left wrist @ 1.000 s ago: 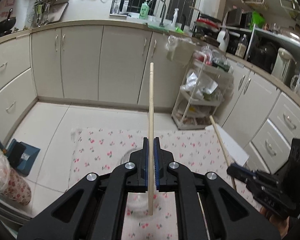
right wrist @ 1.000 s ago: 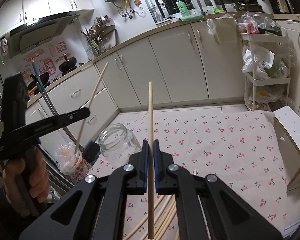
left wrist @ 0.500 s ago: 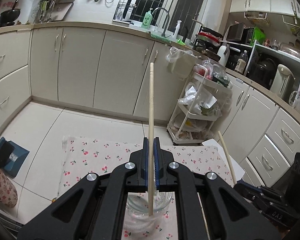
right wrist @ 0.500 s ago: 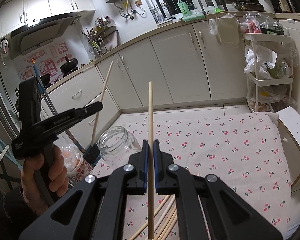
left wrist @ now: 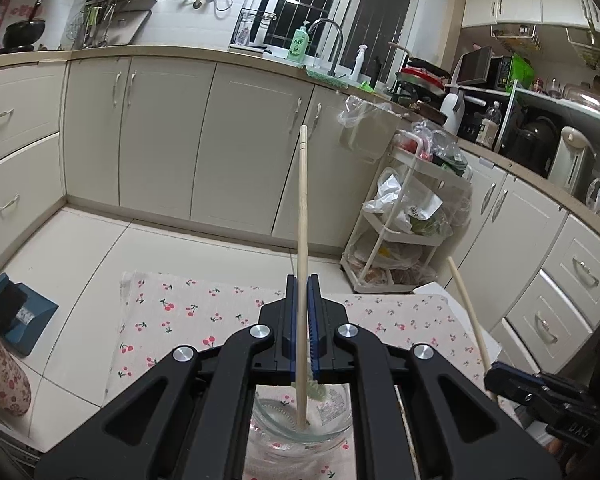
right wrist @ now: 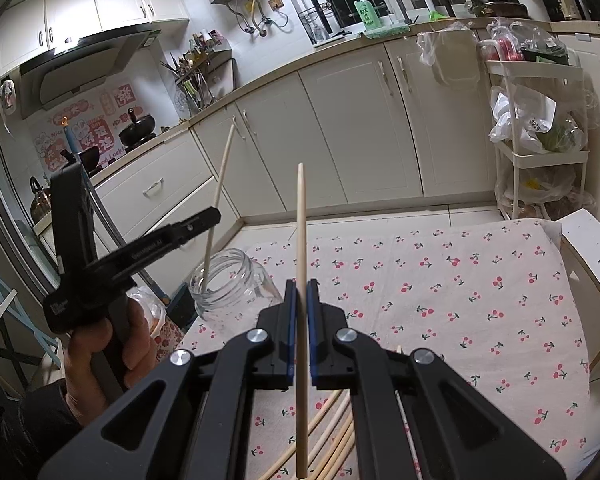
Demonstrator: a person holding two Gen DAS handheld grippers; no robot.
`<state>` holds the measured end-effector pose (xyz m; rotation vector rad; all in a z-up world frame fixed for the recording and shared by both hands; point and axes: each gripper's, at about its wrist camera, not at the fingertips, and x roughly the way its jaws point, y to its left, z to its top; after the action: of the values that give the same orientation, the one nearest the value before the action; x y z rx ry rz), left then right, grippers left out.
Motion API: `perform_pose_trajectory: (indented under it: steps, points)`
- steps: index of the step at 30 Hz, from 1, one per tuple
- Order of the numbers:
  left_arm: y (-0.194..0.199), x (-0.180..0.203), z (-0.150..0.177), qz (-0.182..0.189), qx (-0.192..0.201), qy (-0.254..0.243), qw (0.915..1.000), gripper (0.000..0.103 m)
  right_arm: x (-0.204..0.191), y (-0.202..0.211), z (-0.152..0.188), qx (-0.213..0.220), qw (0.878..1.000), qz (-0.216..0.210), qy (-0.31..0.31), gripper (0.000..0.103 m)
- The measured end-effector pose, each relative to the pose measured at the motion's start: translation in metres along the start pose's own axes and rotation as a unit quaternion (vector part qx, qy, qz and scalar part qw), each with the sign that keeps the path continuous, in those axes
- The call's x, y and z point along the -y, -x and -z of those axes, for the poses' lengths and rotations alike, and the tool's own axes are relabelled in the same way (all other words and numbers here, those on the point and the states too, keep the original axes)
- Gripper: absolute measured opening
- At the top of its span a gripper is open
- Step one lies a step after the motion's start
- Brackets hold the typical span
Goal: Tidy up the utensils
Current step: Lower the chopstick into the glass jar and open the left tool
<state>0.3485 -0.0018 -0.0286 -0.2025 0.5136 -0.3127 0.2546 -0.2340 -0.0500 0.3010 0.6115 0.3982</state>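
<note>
Our left gripper [left wrist: 301,312] clamps a chopstick [left wrist: 302,240], tip inside the jar [right wrist: 230,284]. Right gripper [right wrist: 300,312] pinches another chopstick [right wrist: 300,320]. Loose chopsticks [right wrist: 332,436] remain, bottom centre.

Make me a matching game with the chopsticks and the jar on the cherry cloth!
Things:
1. chopstick in the left gripper
2. chopstick in the right gripper
3. loose chopsticks
4. glass jar

Places:
A. lying flat on the cherry cloth
B. lower end inside the jar
C. standing on the cloth, mouth open
D. held upright, away from the jar

Pairs: 1-B, 2-D, 3-A, 4-C
</note>
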Motion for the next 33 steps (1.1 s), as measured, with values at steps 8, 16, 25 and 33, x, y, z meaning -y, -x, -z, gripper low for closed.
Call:
perform_pose_trajectory:
  steps: [8, 16, 25, 33]
  points:
    - [-0.002, -0.001, 0.008, -0.015, -0.009, -0.005, 0.9998, 0.005, 0.001, -0.002, 0.000, -0.001, 1.000, -0.001, 0.000, 0.006]
    - [-0.003, 0.002, 0.014, -0.031, -0.015, -0.019, 0.9992, 0.005, -0.001, -0.006, 0.003, -0.001, 1.000, -0.003, 0.000, 0.006]
    - [0.003, -0.004, 0.019, -0.041, -0.017, -0.012, 0.9990, 0.005, -0.003, -0.005, 0.003, 0.000, 1.000, -0.004, 0.000, 0.006]
    - [0.008, 0.003, 0.022, -0.050, -0.010, -0.032, 0.9982, 0.005, -0.004, -0.006, 0.003, 0.001, 1.000, -0.004, -0.001, 0.006]
